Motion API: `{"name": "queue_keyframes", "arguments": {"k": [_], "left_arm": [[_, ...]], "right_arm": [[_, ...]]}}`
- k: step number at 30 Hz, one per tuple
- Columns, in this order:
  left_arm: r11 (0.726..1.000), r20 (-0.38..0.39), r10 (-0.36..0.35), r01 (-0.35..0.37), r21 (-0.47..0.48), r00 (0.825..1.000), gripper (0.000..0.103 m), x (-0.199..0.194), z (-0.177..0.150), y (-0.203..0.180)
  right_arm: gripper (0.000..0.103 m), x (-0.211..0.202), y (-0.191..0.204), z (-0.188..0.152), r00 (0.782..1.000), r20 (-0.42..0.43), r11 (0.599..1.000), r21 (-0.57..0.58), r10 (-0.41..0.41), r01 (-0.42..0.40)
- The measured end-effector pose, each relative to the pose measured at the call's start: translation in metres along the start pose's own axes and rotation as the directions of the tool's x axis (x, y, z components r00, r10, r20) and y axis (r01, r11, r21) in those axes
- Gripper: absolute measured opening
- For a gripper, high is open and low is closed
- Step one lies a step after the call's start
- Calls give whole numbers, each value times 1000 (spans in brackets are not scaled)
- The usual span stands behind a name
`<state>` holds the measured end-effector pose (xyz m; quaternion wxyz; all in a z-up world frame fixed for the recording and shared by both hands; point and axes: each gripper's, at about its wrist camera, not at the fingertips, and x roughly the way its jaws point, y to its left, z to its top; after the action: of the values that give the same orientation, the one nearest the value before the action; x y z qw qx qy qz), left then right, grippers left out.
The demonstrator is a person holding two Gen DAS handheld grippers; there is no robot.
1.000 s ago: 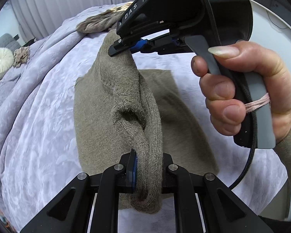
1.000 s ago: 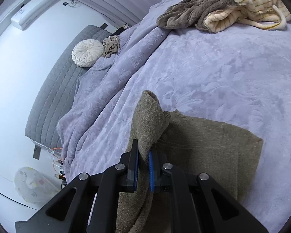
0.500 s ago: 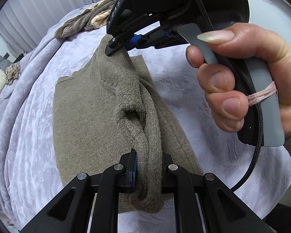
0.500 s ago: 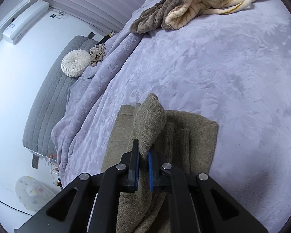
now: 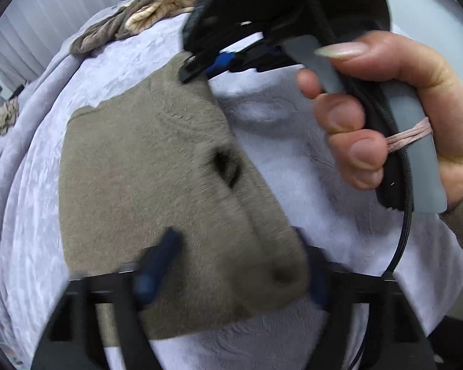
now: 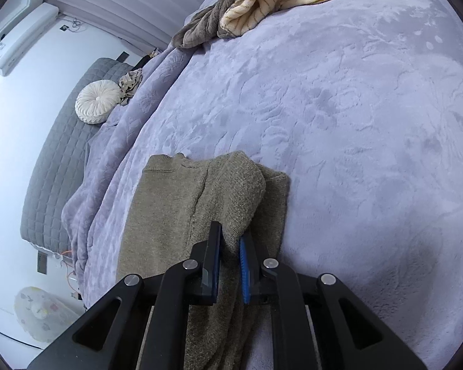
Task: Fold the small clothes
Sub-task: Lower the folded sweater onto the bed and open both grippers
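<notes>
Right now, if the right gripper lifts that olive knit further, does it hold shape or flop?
Likely flops: the olive knit already drapes in soft folds off the right gripper, and sags over the left gripper, whose fingers look spread. Probably light, since a thin pinch seems to carry a fold. Its fuzzy surface on the plush blanket probably drags rather than slides.

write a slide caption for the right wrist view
Right gripper pinches a fold of the olive sweater over the lilac blanket.

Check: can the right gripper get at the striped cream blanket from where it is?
Probably not yet: the right gripper is shut on the sweater. Bare bedspread lies between it and the blanket.
</notes>
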<state>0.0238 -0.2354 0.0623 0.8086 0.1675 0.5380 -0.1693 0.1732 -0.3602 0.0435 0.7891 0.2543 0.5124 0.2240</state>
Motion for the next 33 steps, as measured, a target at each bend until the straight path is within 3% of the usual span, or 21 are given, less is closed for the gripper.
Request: {"name": "queue_keyframes", "arguments": {"k": [4, 7, 8, 9, 10, 11, 12, 15, 16, 17, 18, 20, 22, 25, 27, 30, 31, 33], "left_arm": [[985, 49, -170, 171, -25, 984, 93, -35, -16, 17], [940, 114, -332, 339, -47, 936, 93, -64, -26, 44], [929, 145, -355, 366, -58, 923, 93, -71, -27, 55], [924, 170, -360, 376, -74, 918, 93, -73, -27, 67], [920, 185, -354, 377, -104, 917, 93, -71, -24, 81], [915, 190, -348, 377, -147, 918, 93, -65, -21, 96], [906, 185, -344, 377, -193, 920, 93, -56, -19, 109], [903, 95, -250, 267, -338, 964, 93, -9, -14, 143], [903, 52, -223, 227, -364, 973, 93, 6, -15, 150], [909, 3, -181, 169, -381, 983, 93, 22, -16, 156], [906, -29, -184, 158, -394, 983, 93, 33, -18, 161], [857, -24, -278, 236, -458, 960, 93, 40, -25, 174], [839, 42, -271, 257, -479, 962, 93, 21, -25, 185], [845, 121, -226, 256, -469, 967, 93, -3, -15, 192], [864, 95, -205, 225, -451, 974, 93, -1, -8, 184], [897, 45, -177, 180, -404, 983, 93, 11, -14, 171], [902, 33, -167, 166, -399, 985, 93, 15, -22, 171], [903, 12, -157, 148, -404, 988, 93, 22, -39, 177]], "right_arm": [[14, -38, 16, -3, 995, 92, 997, -56, -39, 44], [15, -59, 41, -10, 993, 113, 991, -132, 31, -16], [20, -60, 50, -13, 992, 96, 985, -159, 76, -60], [35, -58, 56, -15, 991, 74, 980, -175, 111, -96], [48, -53, 62, -17, 989, 55, 975, -184, 134, -122], [69, -46, 65, -19, 990, 43, 974, -189, 137, -127], [71, -37, 65, -20, 991, 32, 976, -184, 127, -120], [71, -4, 50, -24, 995, -47, 987, -131, 93, -98], [70, 5, 41, -24, 998, -56, 994, -113, 8, -15], [62, 13, 30, -25, 995, -71, 995, -86, -65, 59], [52, 16, 22, -26, 993, -80, 995, -60, -82, 77], [52, 3, 17, -25, 996, -52, 997, -17, -77, 77], [52, -22, 32, -30, 996, 3, 994, -66, -89, 89], [54, -60, 75, -51, 997, 65, 977, -207, -44, 57], [62, -74, 102, -73, 998, 60, 961, -276, 34, -16], [62, -69, 123, -111, 995, 9, 946, -312, 96, -88], [62, -64, 120, -124, 996, -7, 948, -306, 88, -86], [62, -48, 107, -143, 1000, -17, 959, -283, -8, 3]]}}
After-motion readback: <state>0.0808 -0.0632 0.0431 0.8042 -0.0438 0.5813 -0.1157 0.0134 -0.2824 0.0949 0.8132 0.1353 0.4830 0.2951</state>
